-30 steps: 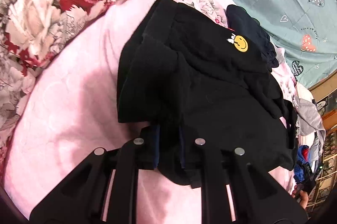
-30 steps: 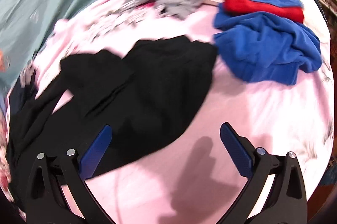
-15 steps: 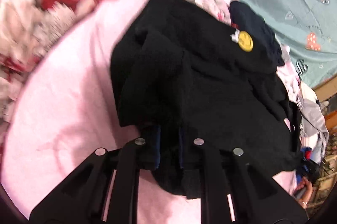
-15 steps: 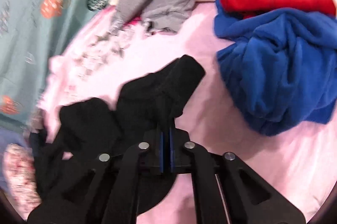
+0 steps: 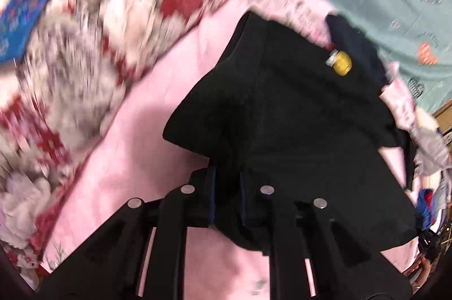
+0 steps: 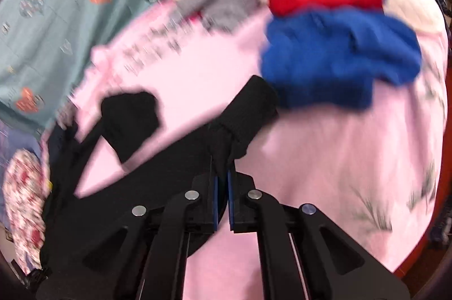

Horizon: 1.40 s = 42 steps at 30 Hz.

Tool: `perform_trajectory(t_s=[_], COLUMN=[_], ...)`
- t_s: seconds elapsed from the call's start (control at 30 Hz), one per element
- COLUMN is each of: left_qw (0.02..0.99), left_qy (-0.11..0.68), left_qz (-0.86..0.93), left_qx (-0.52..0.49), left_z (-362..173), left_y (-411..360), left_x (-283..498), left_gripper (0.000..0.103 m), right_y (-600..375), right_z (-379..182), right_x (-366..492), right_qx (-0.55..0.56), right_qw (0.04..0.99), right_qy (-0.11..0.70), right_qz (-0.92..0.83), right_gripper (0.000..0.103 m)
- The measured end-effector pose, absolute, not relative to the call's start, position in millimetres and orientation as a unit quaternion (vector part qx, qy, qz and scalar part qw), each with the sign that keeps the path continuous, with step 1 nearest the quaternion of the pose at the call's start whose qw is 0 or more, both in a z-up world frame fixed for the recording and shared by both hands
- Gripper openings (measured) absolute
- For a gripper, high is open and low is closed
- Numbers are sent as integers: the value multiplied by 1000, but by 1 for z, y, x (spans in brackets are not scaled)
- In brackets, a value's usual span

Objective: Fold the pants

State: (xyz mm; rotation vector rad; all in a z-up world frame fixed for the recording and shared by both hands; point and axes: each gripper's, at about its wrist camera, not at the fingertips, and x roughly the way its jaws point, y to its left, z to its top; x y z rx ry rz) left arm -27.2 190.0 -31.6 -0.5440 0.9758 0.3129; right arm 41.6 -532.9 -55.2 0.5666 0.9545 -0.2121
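Gripping: both claws clamp the black pants (image 5: 296, 136), presumably to carry cloth into a fold.
Left gripper (image 5: 227, 195): closed on a bunched edge near the waist end.
Right gripper (image 6: 221, 181): closed on a leg cuff, lifting it.
Pants: spread across the pink bedspread (image 6: 325, 158), smiley patch (image 5: 342, 66) upward.
Nearby: blue garment (image 6: 339, 57), floral quilt (image 5: 99, 45).

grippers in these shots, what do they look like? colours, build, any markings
Both match. The left gripper and right gripper are matte black plastic linkages with angular arms and triangular cut-outs. Each shows four round silver pivot pins in a row. The fingers carry blue pads on their inner faces. Thin pale rods run along the arms near the bottom edge. No cables, logos or sleeves are visible.
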Motion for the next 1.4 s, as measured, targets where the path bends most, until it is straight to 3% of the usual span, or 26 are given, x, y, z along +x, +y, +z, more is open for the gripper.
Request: perform_trajectory(t_s=[0.07, 0.1, 0.17, 0.23, 0.43, 0.47, 0.5, 0.57, 0.63, 0.7, 0.73, 0.87, 1.0, 1.13, 1.23, 1.27, 1.3, 1.33, 1.37, 1.4], left_qw=[830, 831, 843, 861, 894, 894, 893, 894, 889, 876, 872, 888, 911, 920, 908, 904, 901, 897, 894, 892], left_qy=[469, 466, 446, 415, 392, 399, 409, 421, 442, 465, 472, 441, 385, 365, 401, 412, 422, 433, 439, 445], left_qz=[163, 176, 212, 230, 151, 137, 121, 94, 94, 104, 98, 91, 102, 78, 57, 54, 52, 51, 51, 51], left_qx=[-255, -247, -215, -183, -157, -152, -143, -118, -81, -74, -81, -92, -107, -121, -104, -94, -85, -76, -71, -67], left_z=[-37, -34, -17, 1, 22, 19, 15, 6, -10, -23, -26, -8, 17, 20, -3, -10, -18, -26, -32, -37], left_y=[193, 194, 194, 192, 157, 148, 137, 118, 104, 103, 105, 112, 109, 84, 58, 51, 46, 42, 40, 40], left_x=[-27, -28, -32, -39, -23, -17, -8, 5, 16, 22, 25, 24, 35, 51, 69, 72, 74, 76, 76, 77], left_gripper=[28, 38, 53, 68, 76, 76, 76, 78, 81, 81, 81, 82, 90, 94, 94, 94, 94, 94, 94, 94], right_y=[-536, -537, -539, -543, -546, -542, -537, -531, -534, -530, -527, -506, -449, -398, -369, -360, -358, -361, -365, -373], right_z=[-55, -50, -33, -21, -58, -58, -54, -53, -60, -56, -49, -6, -3, -28, -51, -57, -63, -61, -58, -54], right_x=[38, 35, 28, 27, 62, 64, 66, 66, 68, 74, 75, 68, 106, 151, 175, 176, 183, 186, 191, 196], right_qx=[267, 256, 222, 209, 234, 210, 176, 132, 120, 85, 64, 99, 90, 24, -33, -53, -79, -69, -54, -32], right_qw=[843, 845, 862, 874, 850, 856, 863, 870, 860, 844, 840, 893, 906, 893, 878, 875, 869, 871, 869, 869], right_qy=[452, 449, 418, 394, 447, 442, 440, 438, 455, 482, 489, 402, 411, 450, 478, 482, 489, 487, 492, 494], right_qz=[-118, -139, -183, -194, -152, -163, -172, -183, -197, -217, -228, -178, -33, 3, 12, 10, -1, 1, 0, 9], right_gripper=[30, 50, 58, 58, 55, 43, 20, 19, 28, 55, 61, 93, 93, 93, 91, 81, 57, 43, 15, 8])
